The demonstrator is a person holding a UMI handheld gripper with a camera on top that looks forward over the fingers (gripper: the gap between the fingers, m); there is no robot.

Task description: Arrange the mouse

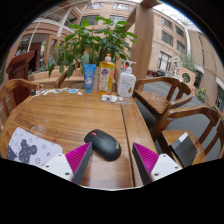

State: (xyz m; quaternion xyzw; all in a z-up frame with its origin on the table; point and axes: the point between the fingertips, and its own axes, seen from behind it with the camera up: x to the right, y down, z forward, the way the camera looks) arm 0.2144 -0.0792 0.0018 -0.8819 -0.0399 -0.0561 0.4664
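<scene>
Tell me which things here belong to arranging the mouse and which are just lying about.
Part of the job:
black mouse, just ahead of the open fingers
hand-held gripper
patterned mat

Just lying about:
blue tube
yellow bottle
pump bottle
plant
chairs

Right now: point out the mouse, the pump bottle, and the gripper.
mouse (103, 144), gripper view, top of its black shell, between the open fingers.
pump bottle (127, 82), gripper view, white body, far table edge.
gripper (112, 158), gripper view, midway between the fingertips.
</scene>
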